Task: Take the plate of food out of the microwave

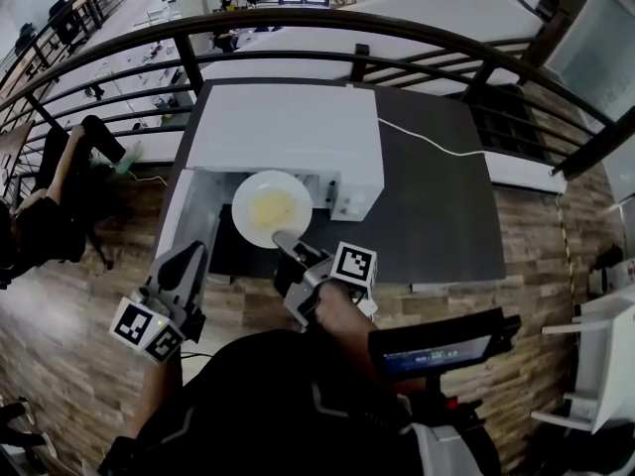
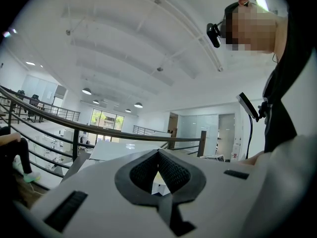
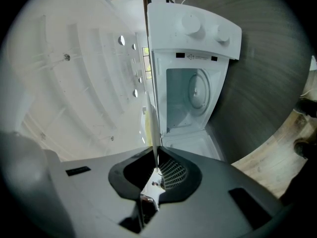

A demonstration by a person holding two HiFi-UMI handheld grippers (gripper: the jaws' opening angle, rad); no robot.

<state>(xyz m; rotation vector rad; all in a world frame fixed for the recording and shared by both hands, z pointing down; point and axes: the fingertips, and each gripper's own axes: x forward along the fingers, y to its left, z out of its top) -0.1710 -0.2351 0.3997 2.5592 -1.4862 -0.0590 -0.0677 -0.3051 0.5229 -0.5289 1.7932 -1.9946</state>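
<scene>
A white plate (image 1: 270,206) with yellow food hangs just in front of the open white microwave (image 1: 288,127), over the table's near edge. My right gripper (image 1: 286,240) is shut on the plate's near rim. In the right gripper view the plate (image 3: 84,83) runs edge-on from between the jaws and its broad face fills the left. Beyond it the microwave (image 3: 198,33) shows an empty cavity with its glass turntable (image 3: 198,90). My left gripper (image 1: 189,261) sits low at the left, beside the swung-out microwave door (image 1: 189,211), shut with nothing in it (image 2: 158,151).
The microwave stands on a dark table (image 1: 437,206) with a white power cord (image 1: 427,139) trailing to the right. A curved black railing (image 1: 327,23) runs behind. A seated person (image 1: 50,206) is at the far left, and white furniture (image 1: 600,365) at the right edge.
</scene>
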